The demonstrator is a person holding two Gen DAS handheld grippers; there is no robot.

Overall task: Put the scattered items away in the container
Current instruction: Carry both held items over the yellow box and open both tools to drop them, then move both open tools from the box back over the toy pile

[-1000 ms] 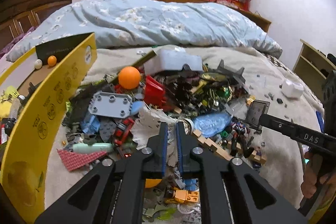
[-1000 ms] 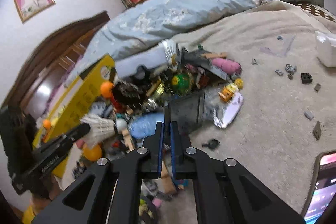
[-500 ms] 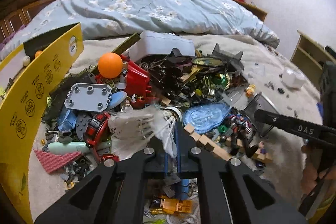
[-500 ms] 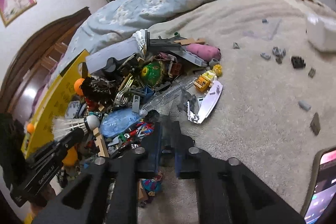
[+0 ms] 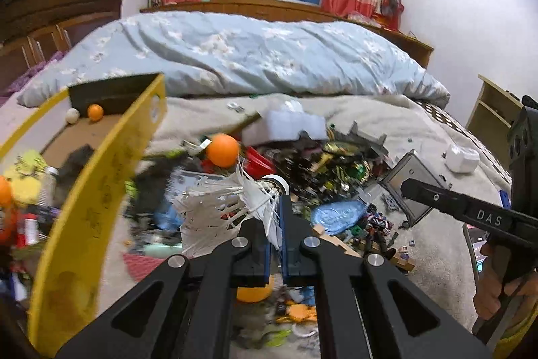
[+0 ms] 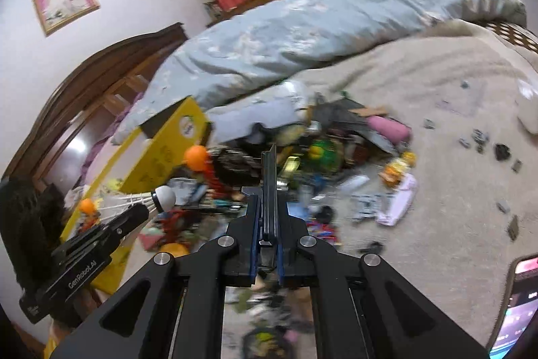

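Observation:
My left gripper [image 5: 275,214] is shut on a white feather shuttlecock [image 5: 222,207] and holds it above the toy pile [image 5: 322,170], to the right of the yellow cardboard box [image 5: 101,190]. The shuttlecock's white cork [image 6: 164,198] and the left gripper [image 6: 134,214] also show in the right wrist view. My right gripper [image 6: 269,204] is shut on a flat grey plate [image 6: 269,184], held edge-on above the pile; the plate also shows in the left wrist view [image 5: 412,180], in the right gripper [image 5: 412,187].
The box holds small balls [image 5: 95,111] and other toys. An orange ball [image 5: 222,149], a white foam block [image 5: 285,127] and a pink roll [image 6: 388,128] lie in the pile. Small grey pieces [image 6: 481,138] dot the beige blanket. A phone [image 6: 514,301] lies at right.
My left gripper has lifted the shuttlecock off the pile and moved left toward the box. My right gripper has raised the grey plate clear of the pile.

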